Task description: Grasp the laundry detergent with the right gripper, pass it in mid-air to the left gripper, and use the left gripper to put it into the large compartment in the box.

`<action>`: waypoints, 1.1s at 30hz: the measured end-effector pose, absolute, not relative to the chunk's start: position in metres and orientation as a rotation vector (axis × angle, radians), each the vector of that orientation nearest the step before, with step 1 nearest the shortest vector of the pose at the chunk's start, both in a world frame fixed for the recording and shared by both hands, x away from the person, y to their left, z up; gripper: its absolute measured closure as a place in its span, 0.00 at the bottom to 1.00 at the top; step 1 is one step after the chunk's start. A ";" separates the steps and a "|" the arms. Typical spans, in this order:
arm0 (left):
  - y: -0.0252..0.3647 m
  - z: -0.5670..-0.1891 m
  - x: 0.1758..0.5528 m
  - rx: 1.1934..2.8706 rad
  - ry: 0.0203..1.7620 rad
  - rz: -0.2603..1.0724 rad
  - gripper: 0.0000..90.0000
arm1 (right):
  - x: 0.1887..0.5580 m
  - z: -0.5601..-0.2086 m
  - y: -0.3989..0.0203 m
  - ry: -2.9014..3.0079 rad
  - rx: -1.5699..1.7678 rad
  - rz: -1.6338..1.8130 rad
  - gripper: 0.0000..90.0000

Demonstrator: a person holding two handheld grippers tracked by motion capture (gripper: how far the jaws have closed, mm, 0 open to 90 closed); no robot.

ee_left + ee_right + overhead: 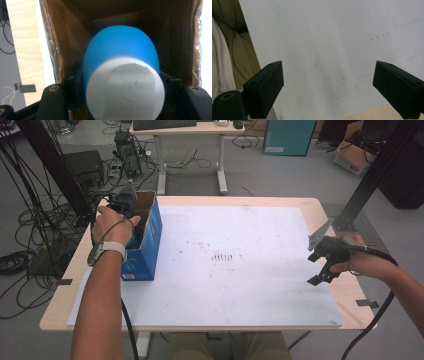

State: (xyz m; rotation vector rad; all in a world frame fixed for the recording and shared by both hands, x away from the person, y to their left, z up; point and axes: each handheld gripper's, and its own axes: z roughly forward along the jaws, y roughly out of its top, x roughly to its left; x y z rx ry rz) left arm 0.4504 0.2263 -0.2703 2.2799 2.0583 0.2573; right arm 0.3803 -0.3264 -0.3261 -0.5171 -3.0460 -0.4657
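Note:
An open blue box (pixel 146 242) with brown cardboard inside (pixel 75 27) stands at the table's left. My left gripper (pixel 125 201) reaches into the box's open top. In the left gripper view my left gripper (pixel 121 78) is shut on a round blue object with a flat white end (pixel 122 57), its black pads pressing both sides, inside the box. My right gripper (pixel 316 269) hovers over the right part of the white sheet (pixel 240 270). It is open, and in the right gripper view nothing but the bare sheet (pixel 329 37) lies between the jaws of the right gripper (pixel 327 75).
The white sheet covers most of a light wooden table (pixel 325 207). A faint dark smudge (pixel 222 256) marks the sheet's middle. Cables (pixel 30 220) and equipment lie on the floor at the left; a desk (pixel 190 150) stands behind the table.

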 end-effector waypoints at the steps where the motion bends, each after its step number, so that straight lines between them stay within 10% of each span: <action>1: 0.226 -0.270 0.450 2.278 2.058 0.259 0.42 | 0.380 -0.326 -0.327 -3.046 -0.518 -0.469 0.11; 33: 0.226 -0.271 0.451 2.278 2.062 0.257 0.42 | 0.381 -0.326 -0.326 -3.044 -0.520 -0.466 0.11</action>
